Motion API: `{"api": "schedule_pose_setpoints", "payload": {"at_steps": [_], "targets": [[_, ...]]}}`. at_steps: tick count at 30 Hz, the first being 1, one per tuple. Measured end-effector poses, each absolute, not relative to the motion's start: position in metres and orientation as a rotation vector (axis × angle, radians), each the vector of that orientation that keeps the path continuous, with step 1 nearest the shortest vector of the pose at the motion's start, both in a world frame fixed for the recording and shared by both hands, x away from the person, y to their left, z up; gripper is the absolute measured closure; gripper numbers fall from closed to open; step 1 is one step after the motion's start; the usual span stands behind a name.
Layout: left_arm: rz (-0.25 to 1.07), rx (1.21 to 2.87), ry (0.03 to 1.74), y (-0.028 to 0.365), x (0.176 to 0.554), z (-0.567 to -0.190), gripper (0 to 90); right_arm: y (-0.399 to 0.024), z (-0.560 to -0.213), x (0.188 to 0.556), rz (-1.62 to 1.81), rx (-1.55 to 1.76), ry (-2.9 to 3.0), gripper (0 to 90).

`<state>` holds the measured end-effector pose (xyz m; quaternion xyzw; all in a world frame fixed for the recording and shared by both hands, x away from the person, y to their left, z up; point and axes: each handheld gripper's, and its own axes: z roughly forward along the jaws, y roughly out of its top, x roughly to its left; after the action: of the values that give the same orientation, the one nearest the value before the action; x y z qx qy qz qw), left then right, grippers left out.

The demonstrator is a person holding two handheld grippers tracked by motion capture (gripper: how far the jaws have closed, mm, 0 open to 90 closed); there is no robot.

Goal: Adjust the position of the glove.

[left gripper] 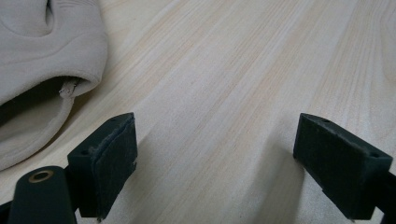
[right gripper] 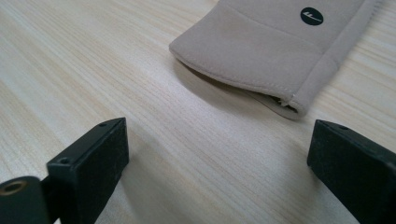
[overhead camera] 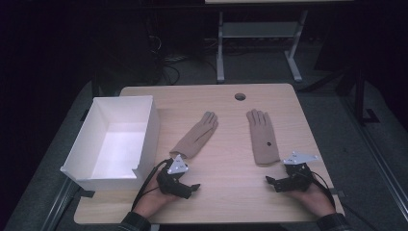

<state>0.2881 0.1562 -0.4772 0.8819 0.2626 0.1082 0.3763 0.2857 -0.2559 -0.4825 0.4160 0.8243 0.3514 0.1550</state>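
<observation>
Box [overhead camera: 113, 139] sits on the left side of the counter [overhead camera: 226, 197], w/ two gloves to its right: left glove [overhead camera: 196, 136] mid-counter, right glove [overhead camera: 262, 137] further right, well apart. Left hand-held gripper [overhead camera: 192, 188] is just in front of the left glove's cuff, right hand-held gripper [overhead camera: 270, 182] just in front of the right one's.

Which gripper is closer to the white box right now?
Left. The left gripper sits just right of the white box, near its front corner. The right gripper is across the table, beyond both gloves.

Dim lab: bare wooden table [overhead camera: 211, 101], floor cables [overhead camera: 168, 60], metal frame [overhead camera: 220, 48].
</observation>
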Motion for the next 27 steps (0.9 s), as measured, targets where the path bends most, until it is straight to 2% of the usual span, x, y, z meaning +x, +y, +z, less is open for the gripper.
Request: {"api": "schedule_pose_setpoints", "payload": {"at_steps": [14,16,21,24,27], "targets": [[0.276,2.251,0.671,0.157,0.287,-0.477,12.9,-0.257,-0.476,0.286,0.959,1.190,2.386,7.0],[0.278,2.251,0.669,0.157,0.287,-0.477,13.0,-0.258,-0.471,0.287,0.969,1.188,2.381,13.2],[0.280,2.254,0.661,0.158,0.288,-0.477,12.9,-0.256,-0.465,0.294,0.956,1.186,2.396,14.8],[0.279,2.255,0.662,0.158,0.288,-0.477,13.0,-0.253,-0.461,0.301,0.957,1.183,2.415,23.4],[0.279,2.256,0.662,0.158,0.288,-0.477,12.9,-0.251,-0.456,0.308,0.944,1.196,2.420,26.7]]}}
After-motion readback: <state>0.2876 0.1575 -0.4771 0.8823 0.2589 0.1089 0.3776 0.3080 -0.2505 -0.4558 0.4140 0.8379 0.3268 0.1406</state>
